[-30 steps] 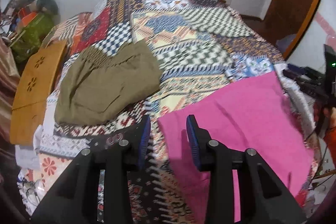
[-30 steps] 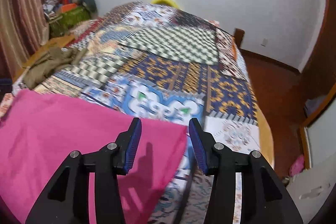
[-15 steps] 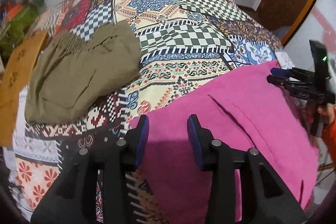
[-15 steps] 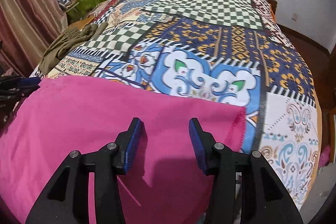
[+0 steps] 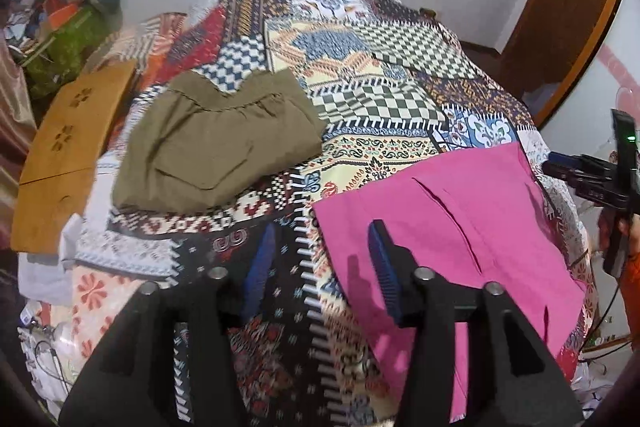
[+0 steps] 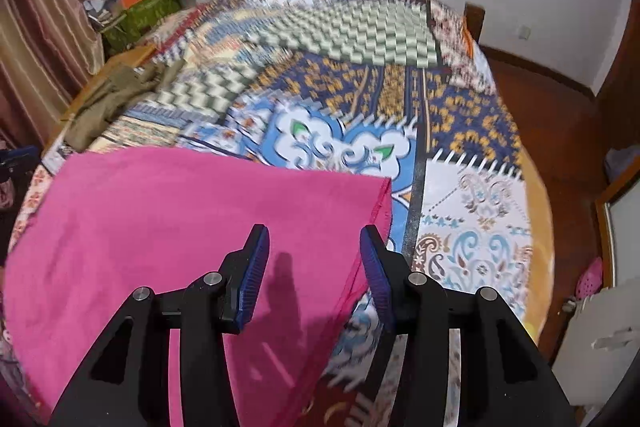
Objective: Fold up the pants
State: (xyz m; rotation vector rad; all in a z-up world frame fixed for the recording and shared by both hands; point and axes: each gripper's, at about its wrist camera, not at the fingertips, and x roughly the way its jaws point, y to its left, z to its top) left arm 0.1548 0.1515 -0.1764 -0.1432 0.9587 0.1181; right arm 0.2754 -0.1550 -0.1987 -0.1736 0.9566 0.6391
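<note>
Pink pants (image 5: 452,227) lie folded flat on the patchwork bedspread (image 5: 360,99), near the bed's front edge. My left gripper (image 5: 322,263) hovers over the pants' left edge with its jaws opening; nothing is between them. The same pink pants (image 6: 180,227) fill the lower left of the right wrist view. My right gripper (image 6: 314,267) is open above their right edge, not touching the cloth. Folded olive pants (image 5: 216,143) rest further back on the left, also seen as olive pants (image 6: 108,99) in the right wrist view.
A tan wooden board (image 5: 68,147) lies along the bed's left side, with a pile of bags and clothes (image 5: 64,27) behind it. The other gripper held by a hand (image 5: 600,183) shows at the right. A brown door (image 5: 560,7) and red floor (image 6: 552,115) flank the bed.
Both grippers dipped low over the pink pants half a second ago and have since lifted back. The left gripper's jaws stand wider apart than before.
</note>
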